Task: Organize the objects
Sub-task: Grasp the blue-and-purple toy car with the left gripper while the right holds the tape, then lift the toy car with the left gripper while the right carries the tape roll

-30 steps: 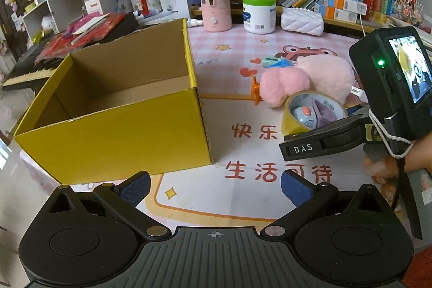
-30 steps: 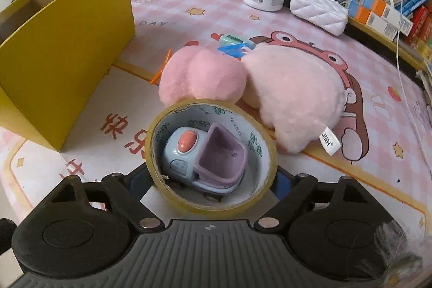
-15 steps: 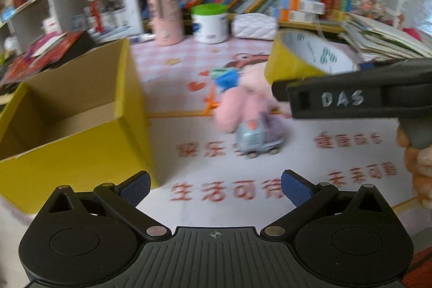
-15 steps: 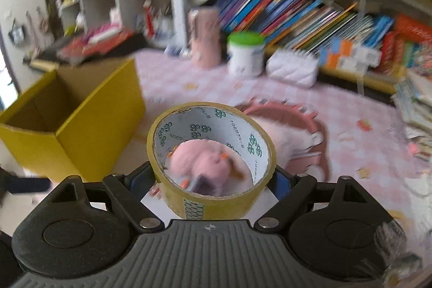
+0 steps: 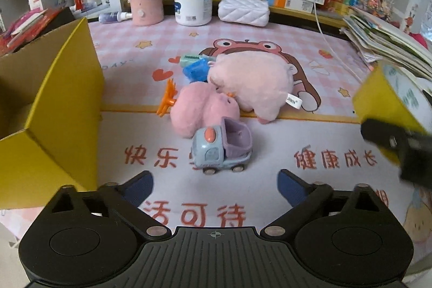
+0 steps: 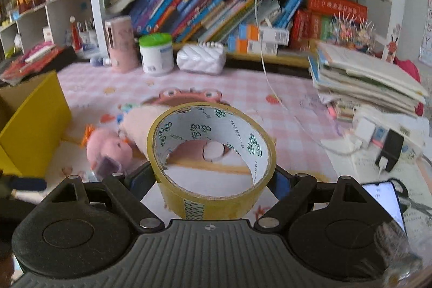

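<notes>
The right hand-held gripper (image 6: pixel 213 181) clamps a yellow tape roll (image 6: pixel 212 158) clear of the worktop (image 5: pixel 270 153), its white core printed with green logos. The left hand-held gripper (image 5: pixel 215 185) is closing on nothing, with the toy truck (image 5: pixel 221 150) at its twelve o'clock above red characters "快乐". The yellow box (image 5: pixel 62 109) stands at nine o'clock.

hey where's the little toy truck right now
In the left wrist view the toy truck sits on the mat just ahead of the open left tongs, touching the small pink plush, with the yellow box to its left.
</notes>
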A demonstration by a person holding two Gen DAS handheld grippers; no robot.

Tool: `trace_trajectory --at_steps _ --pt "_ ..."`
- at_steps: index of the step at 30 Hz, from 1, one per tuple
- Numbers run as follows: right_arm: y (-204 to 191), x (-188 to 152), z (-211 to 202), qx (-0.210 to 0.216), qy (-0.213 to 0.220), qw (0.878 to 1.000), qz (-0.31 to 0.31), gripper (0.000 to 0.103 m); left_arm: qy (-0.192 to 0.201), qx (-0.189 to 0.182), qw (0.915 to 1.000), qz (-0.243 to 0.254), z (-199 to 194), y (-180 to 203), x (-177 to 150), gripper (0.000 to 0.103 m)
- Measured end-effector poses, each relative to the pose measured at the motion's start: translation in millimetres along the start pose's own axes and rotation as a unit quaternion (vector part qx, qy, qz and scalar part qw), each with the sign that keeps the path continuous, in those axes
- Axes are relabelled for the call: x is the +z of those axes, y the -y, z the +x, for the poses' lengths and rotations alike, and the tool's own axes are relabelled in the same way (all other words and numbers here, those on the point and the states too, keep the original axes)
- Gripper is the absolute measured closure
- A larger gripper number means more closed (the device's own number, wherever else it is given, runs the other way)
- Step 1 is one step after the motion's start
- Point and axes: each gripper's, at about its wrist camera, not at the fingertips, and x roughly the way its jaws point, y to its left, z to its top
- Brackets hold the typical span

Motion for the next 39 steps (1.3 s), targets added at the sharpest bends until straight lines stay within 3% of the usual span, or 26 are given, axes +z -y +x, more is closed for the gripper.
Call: trace_trajectory --at_steps 4,9,16,23,26,36,39 --pt "1.5 -7.4 1.8 0.012 -0.009 1.000 -0.007 0.018 0.001 0.000 1.0000 0.007 11.6 6.1 6.1 0.018" --pt "3.8 -7.8 7.4 0.016 -0.016 1.000 -0.011 0.018 0.013 0.001 0.9999 0.008 23.2 10.5 16.5 0.019" --pt "9.8 -7.6 11.8 0.008 -0.023 1.000 -0.006 0.018 -0.015 0.002 0.9999 0.001 44.7 9.6 22.4 0.039" --pt "8.3 -8.2 15.6 0.009 -0.036 0.999 -0.001 0.018 -0.026 -0.005 0.9995 0.019 50.9 9.7 18.7 0.039" --pt "3.8 -8.1 16.4 0.008 -0.042 0.999 -0.004 0.018 -0.025 -0.019 0.9995 0.009 43.5 4.5 16.1 0.040" --pt "-13.2 -10.9 11.7 -0.005 -0.048 0.999 0.004 0.018 0.056 -0.035 0.9978 -0.011 -25.2 -18.4 8.7 0.039" --pt "-27.0 -15.3 7.5 -0.003 -0.051 0.999 -0.002 0.018 0.064 -0.035 0.9973 -0.006 -40.4 -25.5 -0.8 0.039"
